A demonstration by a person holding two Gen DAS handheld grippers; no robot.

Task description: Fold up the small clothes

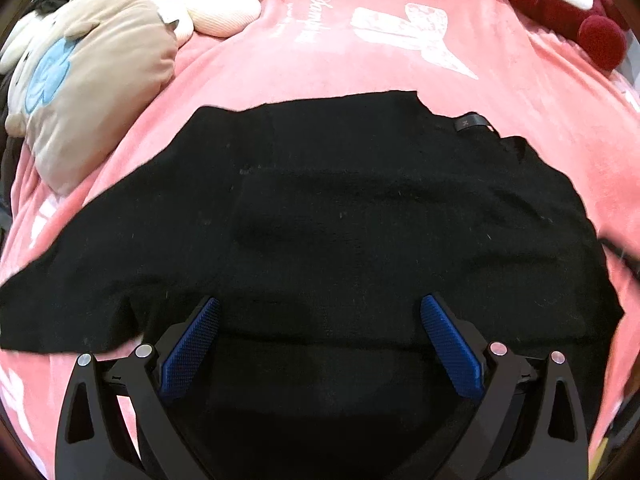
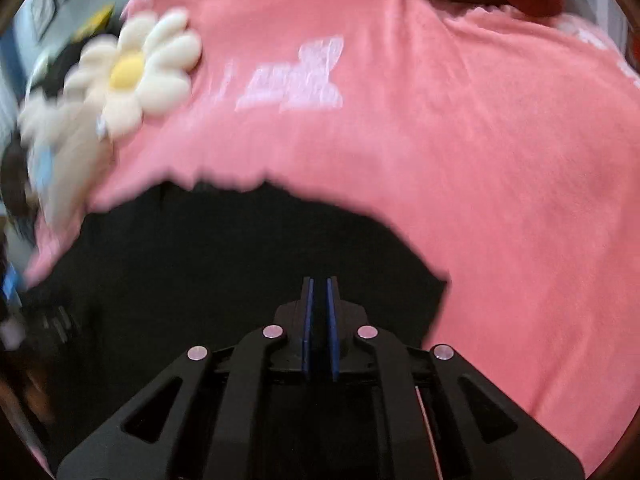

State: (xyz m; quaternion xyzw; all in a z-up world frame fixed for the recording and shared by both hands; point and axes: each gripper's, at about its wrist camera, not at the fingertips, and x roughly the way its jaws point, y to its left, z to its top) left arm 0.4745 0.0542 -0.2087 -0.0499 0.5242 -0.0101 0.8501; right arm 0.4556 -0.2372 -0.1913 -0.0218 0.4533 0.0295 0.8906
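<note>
Nearest, at the bottom of the left wrist view: left gripper (image 1: 320,320) spread wide, blue pads (image 1: 192,344) apart, nothing between them, hovering over the near hem of the garment (image 1: 320,208). At the bottom of the right wrist view: right gripper (image 2: 319,320) clenched, pads nearly touching with a thin dark gap; cannot tell whether a layer of cloth is pinched there, black on black and blurred.

Risks, as a guess: could catch only the top layer if closed now, leaving the under layer flat and the fold skewed. Could drag the whole piece across the plush blanket (image 1: 400,76) instead of folding it. Could lose a thin pinch on the right side, if any, and let that edge flop back. Poor contrast may hide edges and creases.

Garment itself: black knit, spread flat across the middle of the left view, one sleeve reaching to the lower left edge, a small tag (image 1: 472,122) at its upper right, faint horizontal wrinkles, upper edge jagged.

Farther: plush toy (image 1: 100,88) and daisy cushion (image 1: 200,0) upper left, red plush (image 1: 568,0) upper right, all clear of the garment.
</note>
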